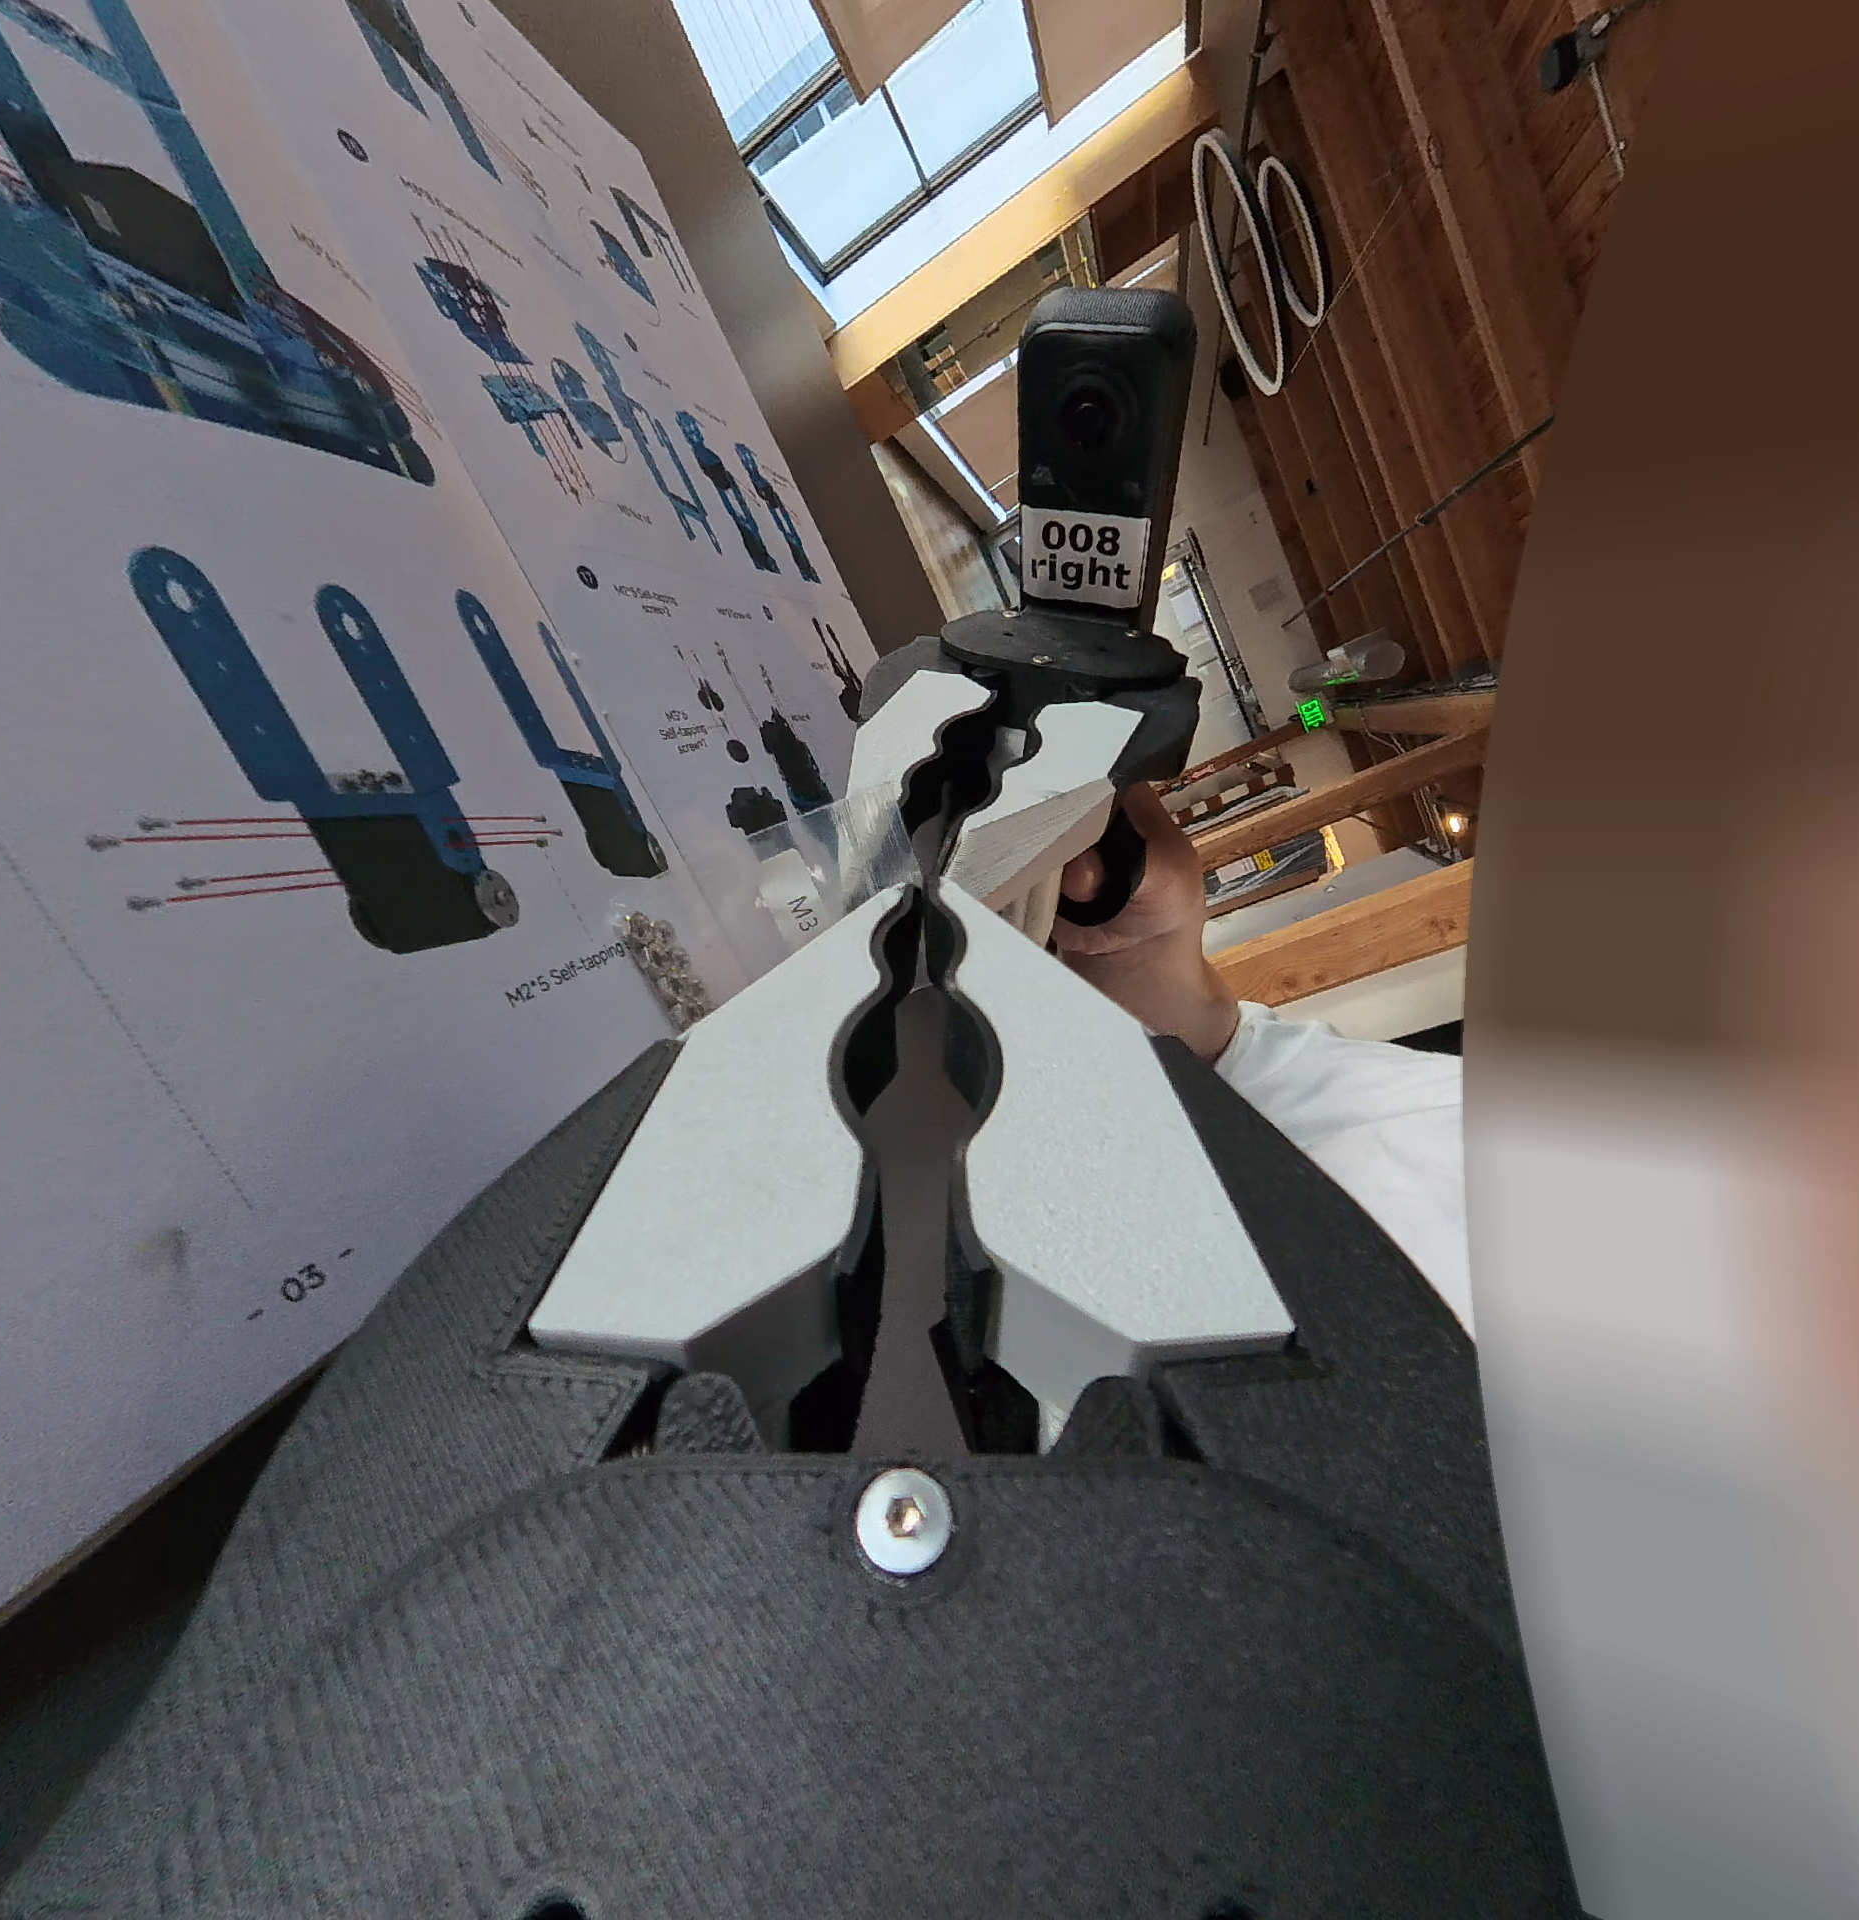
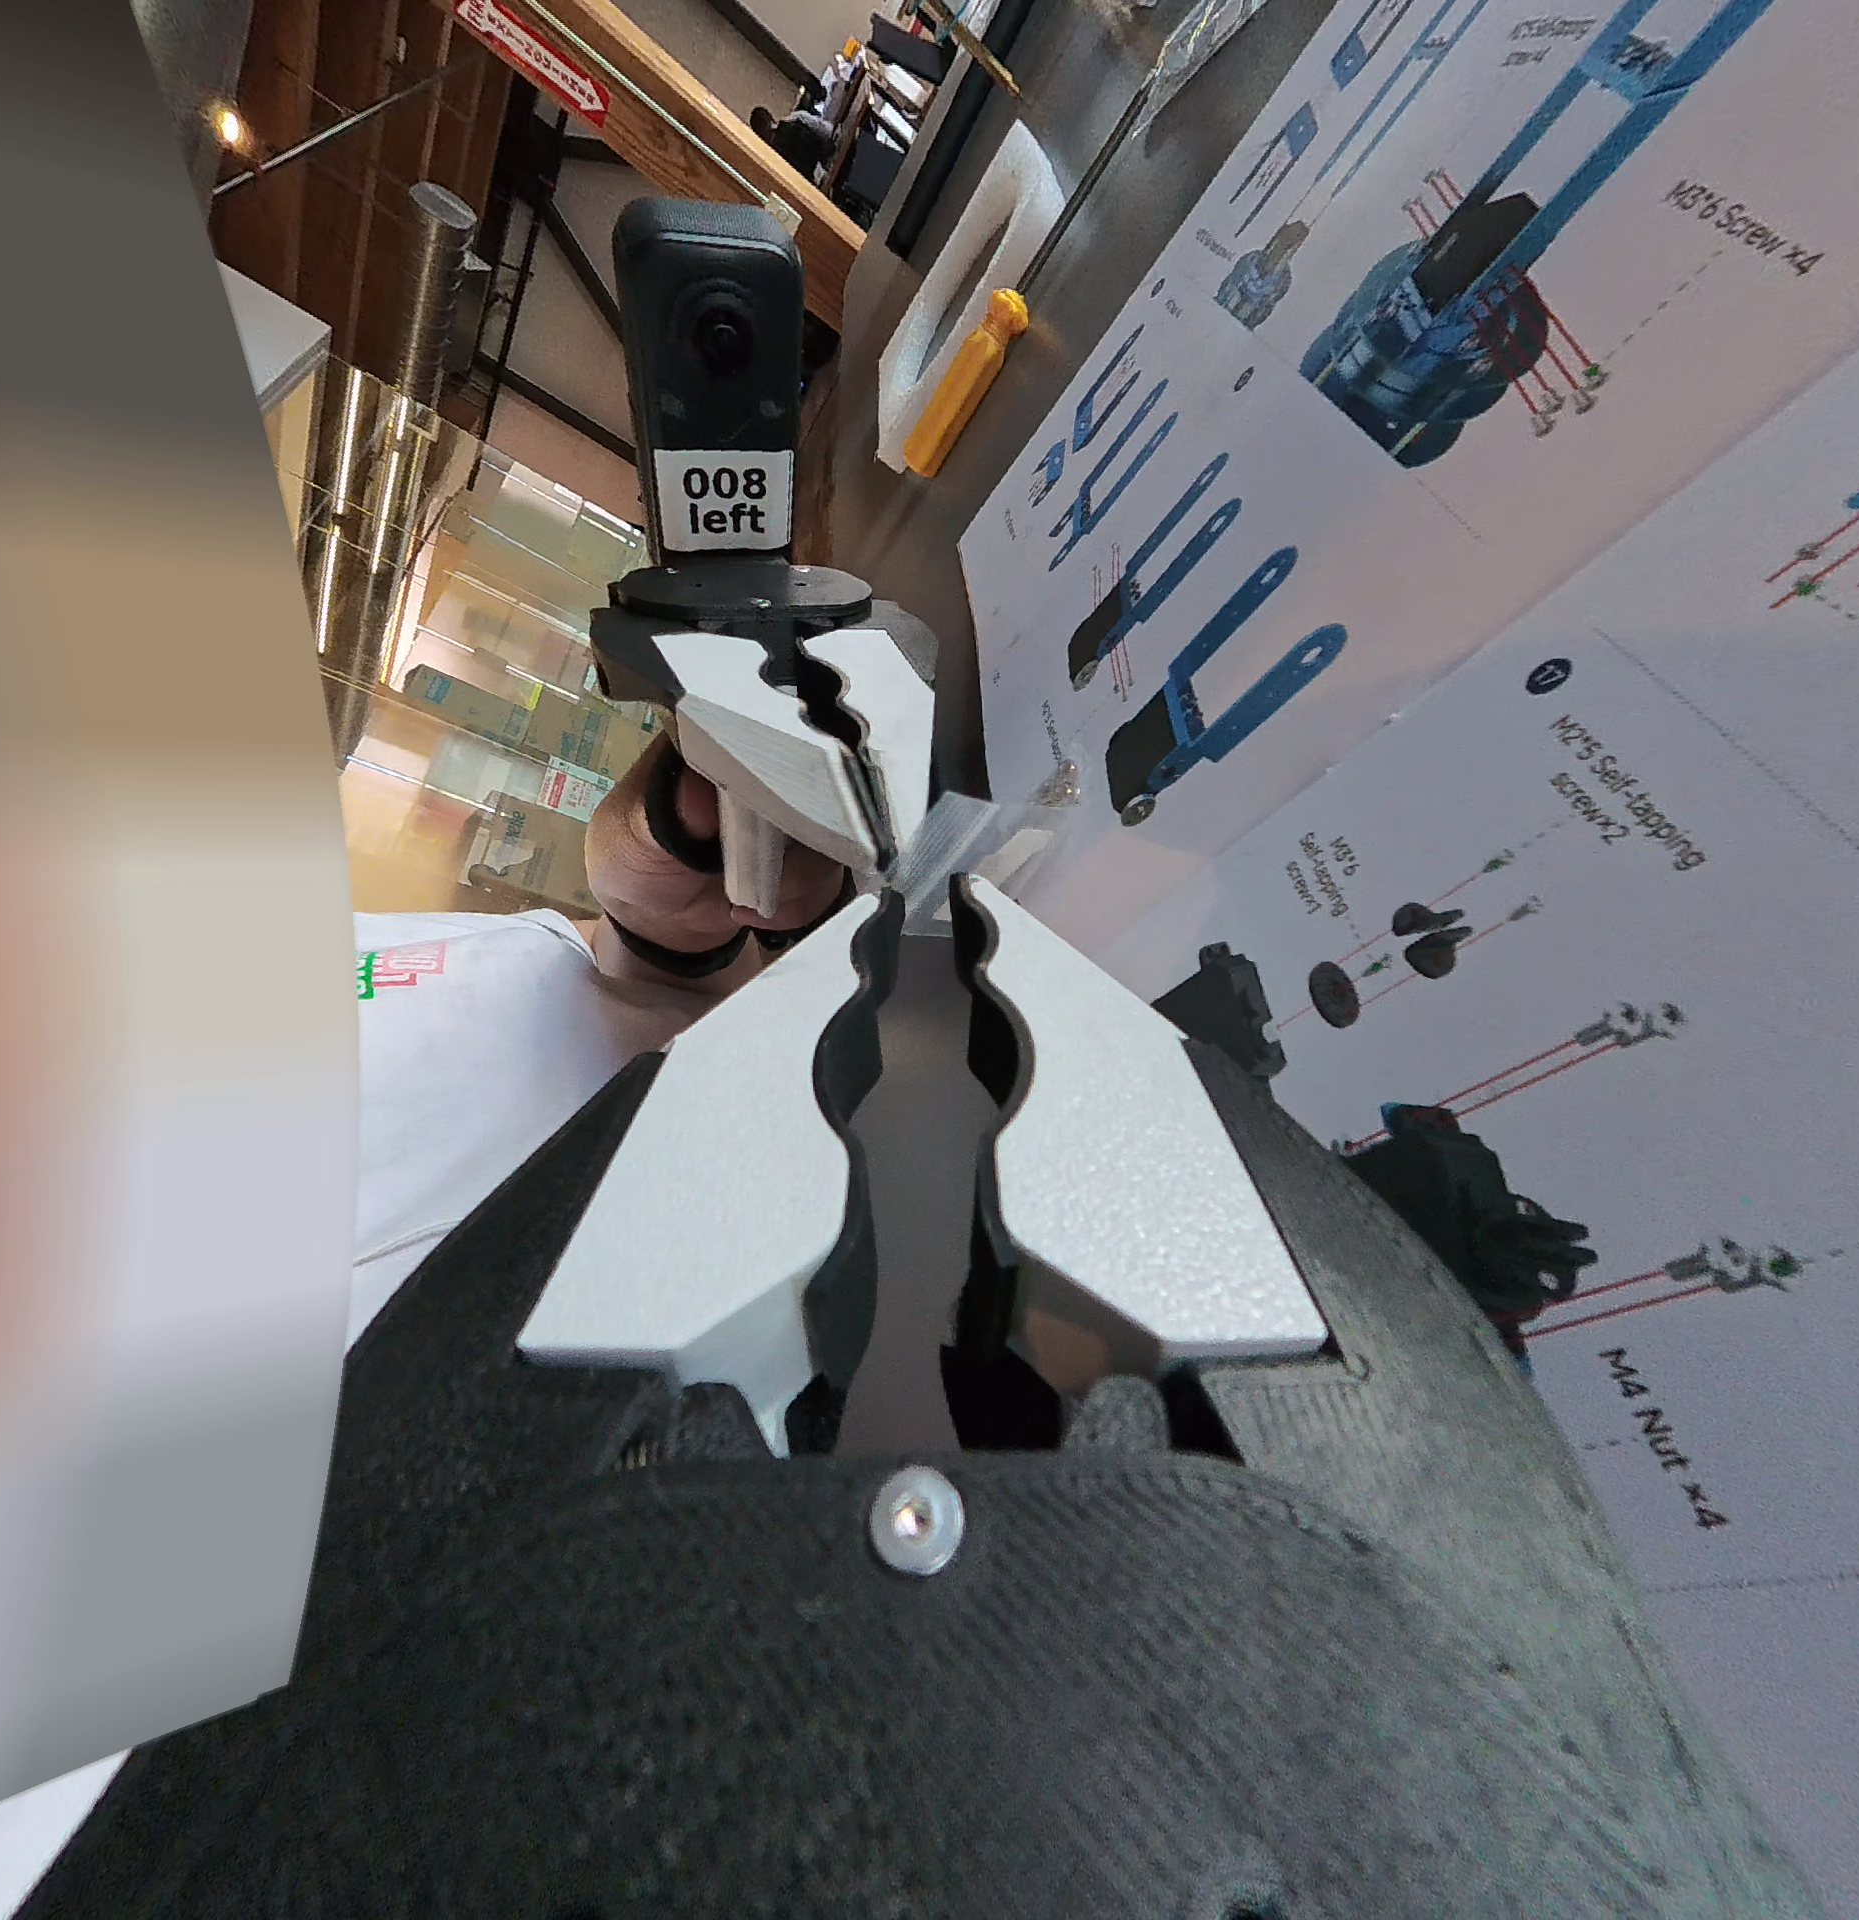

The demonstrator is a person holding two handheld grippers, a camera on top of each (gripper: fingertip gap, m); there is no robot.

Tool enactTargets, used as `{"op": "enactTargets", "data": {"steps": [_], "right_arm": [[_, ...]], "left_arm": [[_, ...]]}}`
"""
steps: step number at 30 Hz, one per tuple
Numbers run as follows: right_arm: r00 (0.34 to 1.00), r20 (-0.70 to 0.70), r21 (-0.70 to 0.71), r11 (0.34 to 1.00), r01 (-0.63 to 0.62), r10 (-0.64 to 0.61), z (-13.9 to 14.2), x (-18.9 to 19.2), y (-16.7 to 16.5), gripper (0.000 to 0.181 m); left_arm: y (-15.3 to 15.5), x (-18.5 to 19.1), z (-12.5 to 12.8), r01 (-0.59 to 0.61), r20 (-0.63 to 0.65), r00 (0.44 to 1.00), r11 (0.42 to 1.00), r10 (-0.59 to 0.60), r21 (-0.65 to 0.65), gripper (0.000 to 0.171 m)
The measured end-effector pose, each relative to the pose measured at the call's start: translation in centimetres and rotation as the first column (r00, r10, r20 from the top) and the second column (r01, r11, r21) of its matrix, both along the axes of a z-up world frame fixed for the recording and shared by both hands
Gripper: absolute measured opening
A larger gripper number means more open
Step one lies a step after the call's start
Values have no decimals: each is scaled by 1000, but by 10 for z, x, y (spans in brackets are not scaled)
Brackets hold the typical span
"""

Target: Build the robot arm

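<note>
My left gripper is shut at its tips on a small clear plastic bag, held just above a large printed instruction sheet. My right gripper faces it tip to tip, its jaws a narrow gap apart, with the edge of the clear bag at or between its tips. The right gripper also shows in the left wrist view, the left gripper in the right wrist view. A hand holds each grip.
A small heap of silver screws lies on the sheet beside the bag. Black servo parts and small black discs lie on the sheet. A yellow-handled screwdriver and a white foam block lie beyond the sheet's edge. Less than 4 cm separates the two grippers' tips.
</note>
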State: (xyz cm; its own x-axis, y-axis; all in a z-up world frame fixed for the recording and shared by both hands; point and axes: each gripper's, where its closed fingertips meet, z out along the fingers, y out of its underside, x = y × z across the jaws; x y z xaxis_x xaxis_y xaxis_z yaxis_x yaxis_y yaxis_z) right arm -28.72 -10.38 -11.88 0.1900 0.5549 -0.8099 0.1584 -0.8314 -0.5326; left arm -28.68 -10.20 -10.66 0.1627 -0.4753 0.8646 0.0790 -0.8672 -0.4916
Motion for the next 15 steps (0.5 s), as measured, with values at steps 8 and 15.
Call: {"op": "enactTargets", "data": {"steps": [8, 15], "right_arm": [[1000, -15, -1, 1000, 4, -4, 2, 1, 1, 8], [995, -98, -84, 996, 17, -25, 9, 2, 4, 7]], "left_arm": [[0, 0, -3, 0, -17, 1000, 1000, -1, -12, 0], [2, -2, -4, -16, -16, 1000, 1000, 15, -22, 0]]}}
